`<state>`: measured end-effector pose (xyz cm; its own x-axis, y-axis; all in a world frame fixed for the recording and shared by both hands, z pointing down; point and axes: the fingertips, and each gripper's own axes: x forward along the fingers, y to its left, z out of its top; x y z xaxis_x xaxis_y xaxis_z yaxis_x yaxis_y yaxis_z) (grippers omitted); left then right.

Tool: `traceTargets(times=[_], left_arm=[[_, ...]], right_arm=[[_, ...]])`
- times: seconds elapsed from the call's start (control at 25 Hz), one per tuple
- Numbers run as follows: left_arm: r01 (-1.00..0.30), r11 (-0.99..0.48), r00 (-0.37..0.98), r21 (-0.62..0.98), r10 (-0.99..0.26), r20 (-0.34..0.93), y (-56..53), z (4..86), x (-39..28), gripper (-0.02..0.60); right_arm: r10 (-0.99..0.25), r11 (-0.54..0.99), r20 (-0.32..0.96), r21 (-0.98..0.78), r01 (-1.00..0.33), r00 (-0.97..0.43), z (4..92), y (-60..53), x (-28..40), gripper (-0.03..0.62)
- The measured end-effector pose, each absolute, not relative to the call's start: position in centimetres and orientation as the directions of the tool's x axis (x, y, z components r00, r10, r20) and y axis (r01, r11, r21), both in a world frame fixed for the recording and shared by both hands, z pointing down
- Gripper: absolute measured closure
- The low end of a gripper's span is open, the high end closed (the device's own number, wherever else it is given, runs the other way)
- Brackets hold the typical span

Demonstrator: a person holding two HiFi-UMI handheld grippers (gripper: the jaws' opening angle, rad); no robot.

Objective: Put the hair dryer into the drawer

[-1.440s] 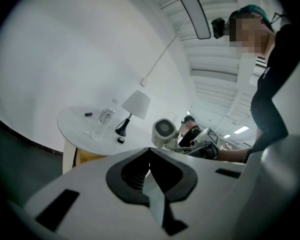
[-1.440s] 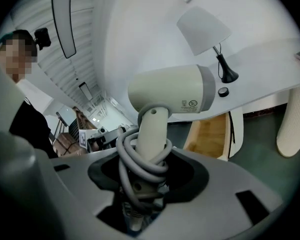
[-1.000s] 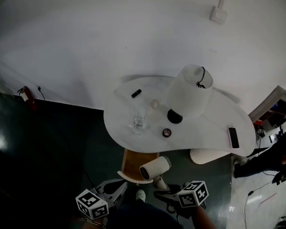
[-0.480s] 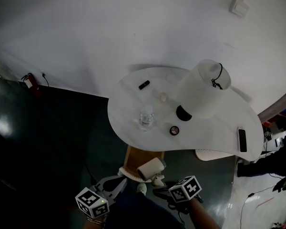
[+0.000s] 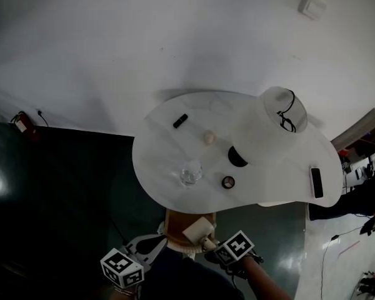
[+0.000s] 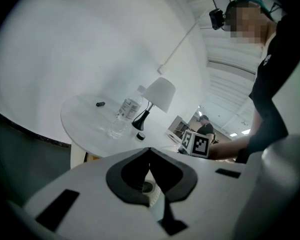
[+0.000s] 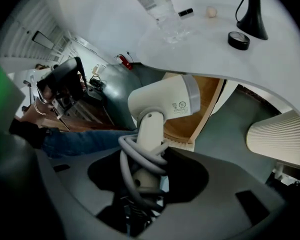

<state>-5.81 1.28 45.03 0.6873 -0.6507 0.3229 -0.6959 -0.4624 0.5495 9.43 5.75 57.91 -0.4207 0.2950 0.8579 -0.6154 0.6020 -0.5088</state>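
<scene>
Right gripper [image 7: 149, 160] clenched on the cord-wrapped handle of the hair dryer [image 7: 165, 101], which hangs just above the open wooden drawer [image 7: 202, 116] under the table [image 7: 270, 49] edge; left gripper [image 6: 150, 150] closed, empty; lower straight down, clearing tabletop and drawer front.

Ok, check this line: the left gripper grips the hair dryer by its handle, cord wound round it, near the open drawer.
Wrong gripper. The right gripper grips the hair dryer by its handle, cord wound round it, near the open drawer; the right gripper view shows it.
</scene>
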Motion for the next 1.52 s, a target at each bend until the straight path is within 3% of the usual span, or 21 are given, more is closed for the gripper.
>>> traceTargets(times=[0.4,0.92,1.12,1.32,1.52], left_arm=[[-0.636,-0.504,0.76,0.584,-0.539,0.363,-2.8,47.1,-9.0,0.574],[-0.578,-0.511,0.812,0.636,-0.434,0.39,-4.5,50.1,-10.7,0.574],[-0.566,-0.508,0.822,0.649,-0.406,0.399,-4.3,50.7,-11.5,0.574],[-0.551,-0.5,0.833,0.669,-0.38,0.402,-4.0,51.6,-11.9,0.574],[-0.546,-0.485,0.836,0.683,-0.372,0.404,-3.7,52.3,-12.5,0.574]], right_arm=[[0.308,0.594,0.887,-0.461,-0.659,-0.343,60.7,3.2,6.2,0.372],[0.23,0.586,0.902,-0.428,-0.688,-0.365,64.7,0.1,0.8,0.372],[0.28,0.617,0.951,-0.281,-0.735,-0.129,66.1,1.0,4.1,0.372],[0.179,0.681,0.971,-0.239,-0.692,-0.158,67.8,-0.3,2.3,0.372],[0.111,0.658,0.985,-0.174,-0.733,-0.134,69.0,-1.2,2.1,0.372]])
